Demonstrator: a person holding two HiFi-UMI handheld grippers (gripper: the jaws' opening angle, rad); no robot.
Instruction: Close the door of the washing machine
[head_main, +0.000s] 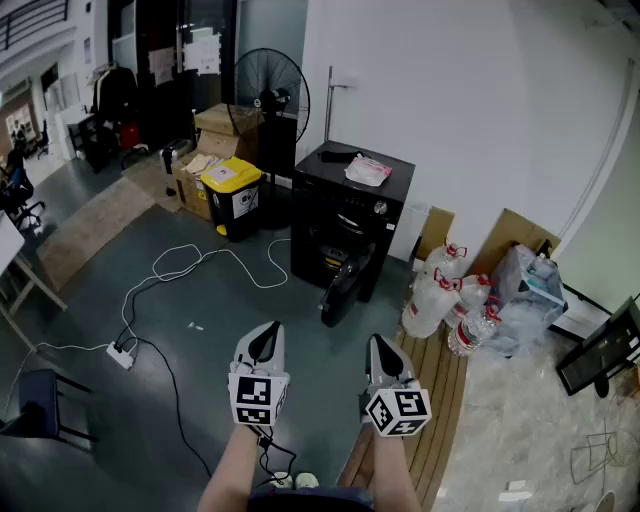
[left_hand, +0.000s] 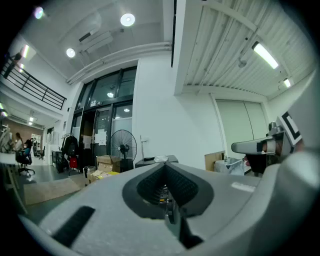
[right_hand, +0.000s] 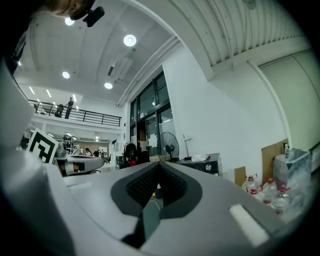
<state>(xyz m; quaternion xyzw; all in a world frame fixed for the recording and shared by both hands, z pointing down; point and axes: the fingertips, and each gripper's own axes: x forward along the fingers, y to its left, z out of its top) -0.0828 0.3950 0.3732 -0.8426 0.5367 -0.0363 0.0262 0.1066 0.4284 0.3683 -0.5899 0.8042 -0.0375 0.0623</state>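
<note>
Holding both tools level and low, nearest the camera: left gripper (head_main: 266, 340) with jaws pressed together on nothing, right gripper (head_main: 383, 350) likewise closed and empty. Checked in each gripper view: pads meeting at the tips on the left (left_hand: 165, 164) and on the right (right_hand: 159, 164), with only open room beyond.

Looking past the tips: grey floor (head_main: 200, 300), a white cable (head_main: 185, 262) looping across it to a power strip (head_main: 120, 355) at left, and wooden slats (head_main: 440, 380) running along at right.

Farther on, well apart from both grippers: washing machine (head_main: 345, 215), black, set against the white wall. Door (head_main: 345, 285) hanging open at the front, tilted out toward the floor. Hinge side not clear from here. Pale bag (head_main: 367, 170) lying on the lid.

Beyond and to the sides: yellow bin (head_main: 232, 195), cardboard boxes (head_main: 225, 122) and standing fan (head_main: 270, 95) at left, a cluster of water bottles (head_main: 440, 295) at right.

Judged as the approach step, with no contact yet and the door not yet shut. Next move calls for walking in, minding the cable, then bringing one closed gripper against the door's outer face and pushing it back toward the opening until it seats. Probably no grasp needed, since shut jaws should serve as a blunt pusher.
</note>
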